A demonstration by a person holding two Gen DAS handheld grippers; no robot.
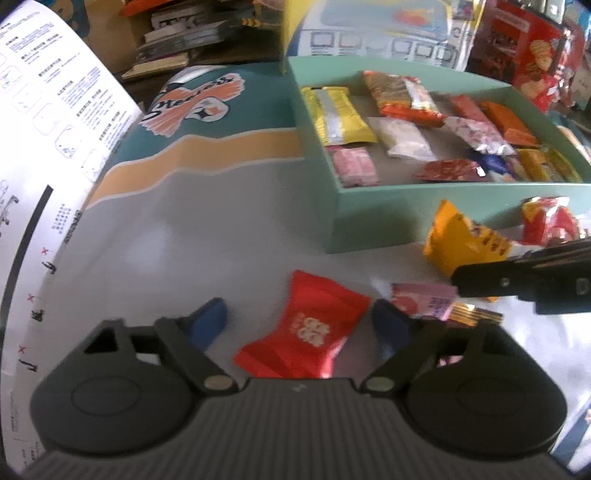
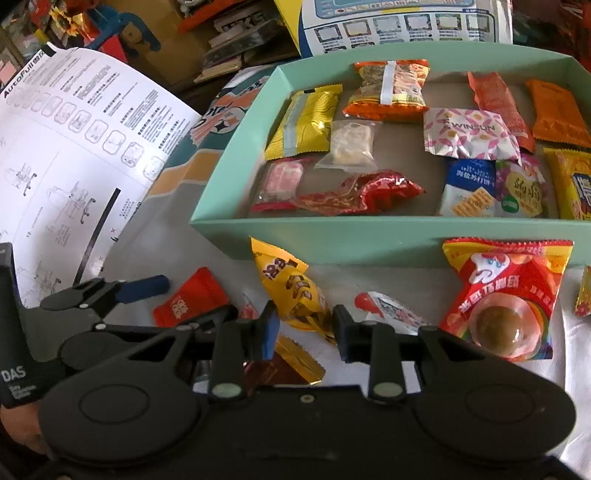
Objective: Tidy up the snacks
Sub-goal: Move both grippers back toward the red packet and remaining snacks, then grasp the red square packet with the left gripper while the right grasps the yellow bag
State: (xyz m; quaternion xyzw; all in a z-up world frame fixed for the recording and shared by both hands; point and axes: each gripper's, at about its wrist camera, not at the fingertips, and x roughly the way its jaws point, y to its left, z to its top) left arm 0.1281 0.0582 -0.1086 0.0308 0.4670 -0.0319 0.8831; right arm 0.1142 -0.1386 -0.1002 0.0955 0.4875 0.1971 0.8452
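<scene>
A red packet (image 1: pixel 306 332) lies on the grey tabletop between the blue pads of my left gripper (image 1: pixel 301 325). The left pad stands apart from it, so that gripper is open. My right gripper (image 2: pixel 306 330) has its jaws narrow around the lower tail of a yellow snack packet (image 2: pixel 295 288); a slit of table shows beside the left pad. The mint-green box (image 2: pixel 332 236) behind holds several snack packets. A red-and-yellow candy bag (image 2: pixel 506 295) leans on the box's front wall. A pink-white packet (image 2: pixel 391 310) and a gold foil packet (image 2: pixel 295 358) lie by the right fingers.
A large white instruction sheet (image 2: pixel 74 147) curls up on the left. A teal and orange printed mat (image 1: pixel 207 122) lies beyond the grey area. Books and boxes (image 1: pixel 177 33) crowd the back. More red snack bags (image 1: pixel 535 70) stand at the far right.
</scene>
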